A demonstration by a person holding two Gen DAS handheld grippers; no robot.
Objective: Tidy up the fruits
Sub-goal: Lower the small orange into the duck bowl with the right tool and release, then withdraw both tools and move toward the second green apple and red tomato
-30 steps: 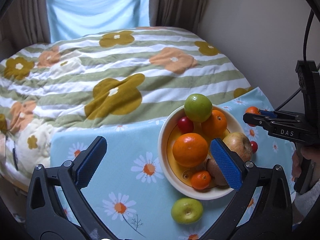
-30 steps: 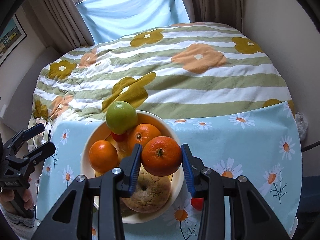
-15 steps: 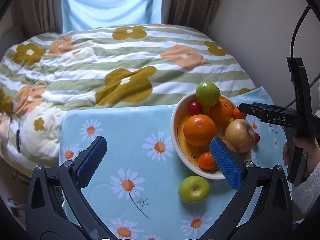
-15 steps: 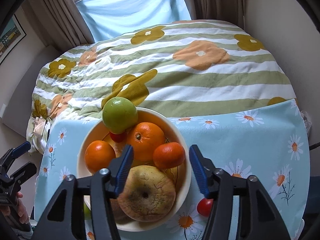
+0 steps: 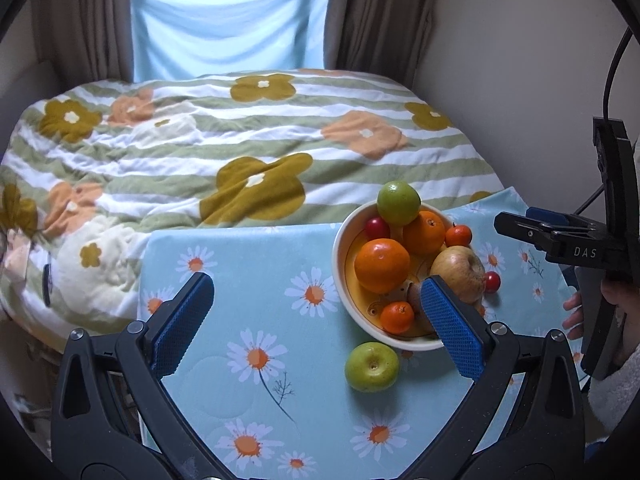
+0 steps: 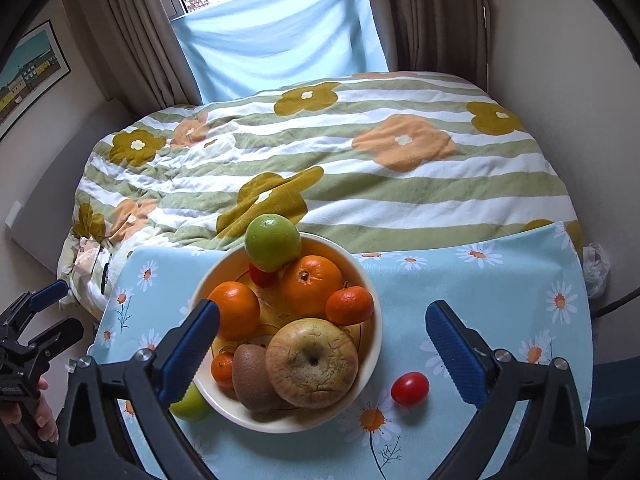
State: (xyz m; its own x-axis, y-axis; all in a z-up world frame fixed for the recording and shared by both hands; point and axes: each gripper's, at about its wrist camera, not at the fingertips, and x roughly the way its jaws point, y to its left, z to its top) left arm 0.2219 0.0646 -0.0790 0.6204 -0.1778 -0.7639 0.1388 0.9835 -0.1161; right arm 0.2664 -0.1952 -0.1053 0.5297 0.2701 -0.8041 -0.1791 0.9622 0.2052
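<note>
Two fruits are lying outside the bowl (image 6: 372, 344): green apple (image 5: 372, 367), red tomato (image 6: 409, 389); both tongs, left tongs (image 5: 316, 324) and right tongs (image 6: 322, 354), are being held open, empty, probably for collecting them.

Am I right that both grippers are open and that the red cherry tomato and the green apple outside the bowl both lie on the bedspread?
Not quite: the cherry tomato and green apple lie on the daisy tablecloth beside the bowl, as both wrist views show. Both grippers are indeed open.
</note>
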